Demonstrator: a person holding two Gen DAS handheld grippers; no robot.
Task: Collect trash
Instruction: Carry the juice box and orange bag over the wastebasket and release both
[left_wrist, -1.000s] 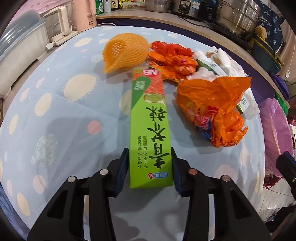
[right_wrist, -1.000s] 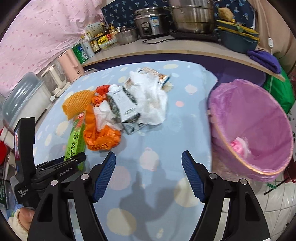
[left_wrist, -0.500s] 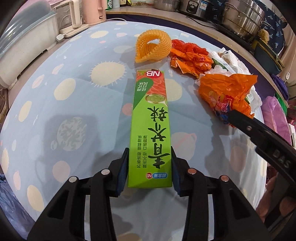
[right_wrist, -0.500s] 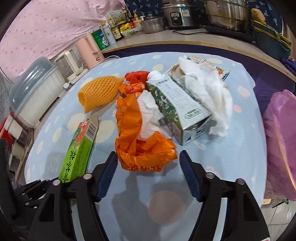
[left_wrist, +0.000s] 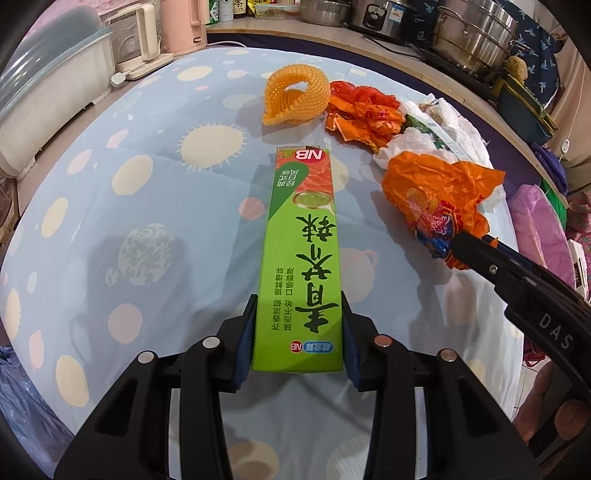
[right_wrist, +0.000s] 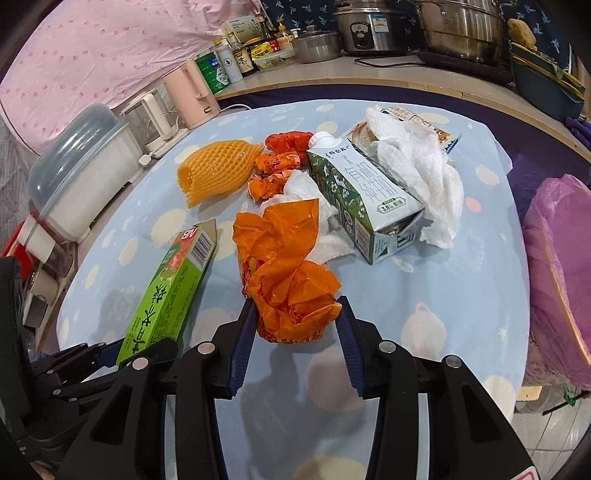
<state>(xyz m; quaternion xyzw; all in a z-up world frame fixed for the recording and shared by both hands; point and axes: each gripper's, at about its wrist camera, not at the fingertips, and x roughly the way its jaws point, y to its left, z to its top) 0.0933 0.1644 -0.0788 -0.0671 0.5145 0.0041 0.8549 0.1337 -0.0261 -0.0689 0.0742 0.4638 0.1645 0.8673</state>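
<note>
My left gripper is shut on the near end of a long green box, which lies along the table; the box also shows in the right wrist view. My right gripper has its jaws around the near end of a crumpled orange plastic bag, touching or nearly touching both sides. The bag shows in the left wrist view with the right gripper's finger against it. Beyond lie an orange foam net, red-orange wrappers, a milk carton and white paper towels.
A bin lined with a pink bag stands off the table's right edge. A white container with a clear lid, a blender and a pink kettle line the left. Pots and bottles sit on the back counter.
My right gripper moved left from near the bin to the orange bag and closed in around it. My left gripper kept hold of the green box, and its view drew back slightly.
</note>
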